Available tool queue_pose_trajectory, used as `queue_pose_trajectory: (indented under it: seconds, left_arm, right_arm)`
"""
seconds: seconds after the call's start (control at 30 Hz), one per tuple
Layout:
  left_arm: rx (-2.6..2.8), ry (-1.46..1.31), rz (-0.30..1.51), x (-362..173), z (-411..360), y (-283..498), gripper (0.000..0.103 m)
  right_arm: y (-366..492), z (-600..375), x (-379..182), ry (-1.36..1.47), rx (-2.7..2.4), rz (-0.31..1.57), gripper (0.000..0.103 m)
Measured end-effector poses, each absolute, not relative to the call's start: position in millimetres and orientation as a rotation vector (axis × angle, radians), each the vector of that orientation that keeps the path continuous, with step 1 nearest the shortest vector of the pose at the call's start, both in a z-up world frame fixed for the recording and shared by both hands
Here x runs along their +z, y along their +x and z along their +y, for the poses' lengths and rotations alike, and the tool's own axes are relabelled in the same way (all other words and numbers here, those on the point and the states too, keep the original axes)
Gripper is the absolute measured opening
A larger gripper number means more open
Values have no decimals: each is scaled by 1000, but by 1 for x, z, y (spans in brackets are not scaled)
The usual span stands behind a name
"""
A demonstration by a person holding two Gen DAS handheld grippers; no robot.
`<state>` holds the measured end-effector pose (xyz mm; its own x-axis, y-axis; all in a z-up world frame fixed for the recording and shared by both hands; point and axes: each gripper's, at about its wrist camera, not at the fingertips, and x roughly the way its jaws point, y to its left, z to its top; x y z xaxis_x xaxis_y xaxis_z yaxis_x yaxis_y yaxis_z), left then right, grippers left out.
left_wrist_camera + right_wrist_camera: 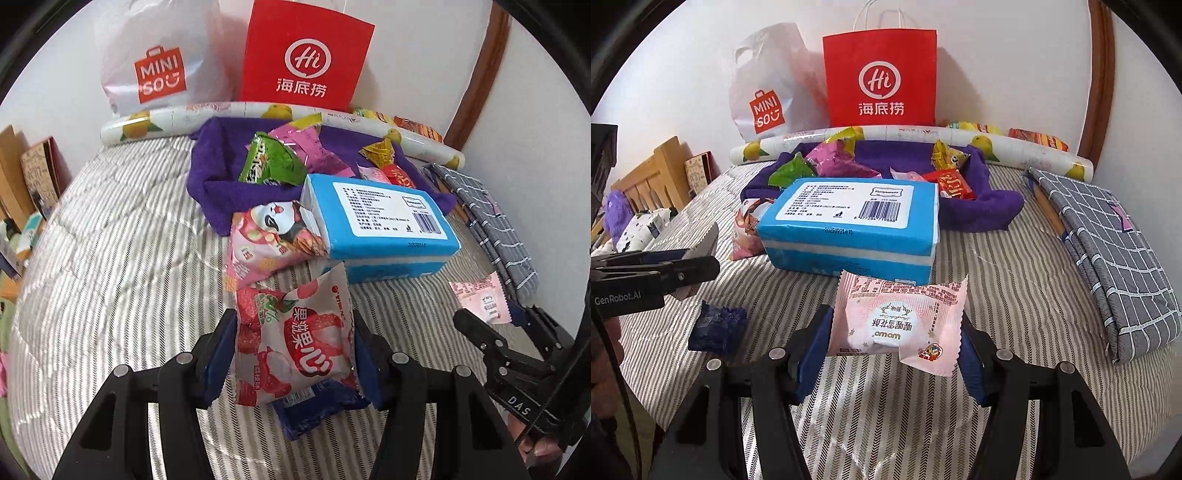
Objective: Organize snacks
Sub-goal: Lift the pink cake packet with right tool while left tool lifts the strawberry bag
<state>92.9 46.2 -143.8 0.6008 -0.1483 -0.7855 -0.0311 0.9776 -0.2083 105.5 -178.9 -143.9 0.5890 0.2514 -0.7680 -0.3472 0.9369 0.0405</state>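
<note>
On the striped bedspread [122, 236], snacks are spread in front of a blue tissue pack [384, 225] and a purple towel [210, 173]. A lychee-print snack packet [295, 343] is clamped between the two fingers of the left gripper [293, 354], held just above the bedding, with a dark blue packet [314, 410] lying under it. A pale pink pastry packet [897, 321] is pinched between the fingers of the right gripper [895, 350], lifted just in front of the tissue pack, label upside down to the camera. A pink panda-print packet [269, 240] is seen leaning against the tissue pack's left end. On the towel a green packet [273, 162], a magenta packet [310, 147], a yellow packet [380, 151] and a red packet [955, 184] are piled. Behind the towel a lemon-print roll [960, 138] is laid across, with a red paper bag [882, 77] and a white Miniso bag [764, 92] stood against the wall. A grey checked cloth [1108, 258] is folded at the right side of the bed.
</note>
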Motion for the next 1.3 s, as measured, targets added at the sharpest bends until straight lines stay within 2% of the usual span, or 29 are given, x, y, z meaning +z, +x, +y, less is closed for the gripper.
queue_pose_trajectory:
  seconds: [0.4, 1.3]
  left_arm:
    - [-98, -206, 911, -139, 41, 94, 56]
    - [-143, -206, 856, -100, 31, 108, 56]
  right_arm:
    - [112, -187, -142, -91, 336, 881, 62]
    - [135, -181, -100, -109, 346, 797, 62]
